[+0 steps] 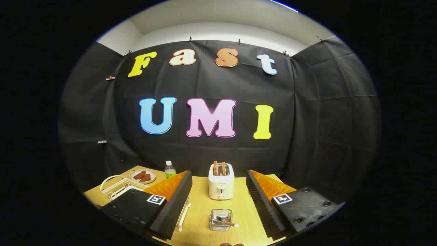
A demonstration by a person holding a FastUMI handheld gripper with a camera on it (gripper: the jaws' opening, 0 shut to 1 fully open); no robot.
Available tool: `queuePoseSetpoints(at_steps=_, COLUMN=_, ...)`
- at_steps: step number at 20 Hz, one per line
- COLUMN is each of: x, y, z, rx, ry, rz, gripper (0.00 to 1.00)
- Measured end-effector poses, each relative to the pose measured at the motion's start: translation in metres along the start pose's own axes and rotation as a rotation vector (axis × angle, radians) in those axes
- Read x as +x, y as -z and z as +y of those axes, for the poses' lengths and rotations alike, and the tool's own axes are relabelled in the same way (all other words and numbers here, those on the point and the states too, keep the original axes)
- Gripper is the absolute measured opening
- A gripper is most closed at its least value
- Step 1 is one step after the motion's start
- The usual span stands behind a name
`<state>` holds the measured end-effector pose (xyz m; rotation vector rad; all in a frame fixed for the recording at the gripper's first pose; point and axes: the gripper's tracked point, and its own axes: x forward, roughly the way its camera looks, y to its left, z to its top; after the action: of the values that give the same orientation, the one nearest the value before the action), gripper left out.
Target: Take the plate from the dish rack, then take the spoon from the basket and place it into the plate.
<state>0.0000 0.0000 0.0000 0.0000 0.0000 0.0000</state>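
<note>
A: Entry, gripper view. The bench (201, 218) was a yellow-wood top running ahead under the gripper (218, 205). Gripper state?

B: Fingers stood wide apart, nothing between the pads, nothing touched. It was raised above the bench, looking forward.

A: Largest items first.

B: The dish rack (117, 187), white wire, sat beyond the left finger and further out to the left. The plate (142, 176) lay flat on the bench just behind the rack, carrying two reddish-brown pieces. I could not tell whether it touched the rack. A white toaster (221, 186) with two slices up stood straight ahead between the fingers, further off. A small bottle (170, 169) stood just right of the plate.

A: And the basket?

B: The basket (221, 219), small wire mesh, sat between the fingers, nearer than the toaster. The spoon (226, 222) lay in it, handle end poking over the right rim. A white utensil (183, 215) lay along the left finger's inner side.

A: Handling judgement?

B: Plate: probably ceramic, rigid, smooth, breakable, moderately heavy. Take the rim on the near edge, one pad above and one below, and keep it level because of the food. Spoon: light, stiff, thin, likely to slip or pivot. Pinch the protruding handle across its width, lift straight up clear of the mesh.
</note>
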Motion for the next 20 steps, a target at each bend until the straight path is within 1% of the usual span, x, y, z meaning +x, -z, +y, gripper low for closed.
queuePoseSetpoints(at_steps=11, x=-0.006, y=0.001, z=0.004, rx=0.012, ry=-0.018, rz=0.01, gripper=0.98)
queuePoseSetpoints(at_steps=20, x=-0.002, y=0.002, z=0.015, rx=-0.004, ry=-0.038, rz=0.017, gripper=0.98)
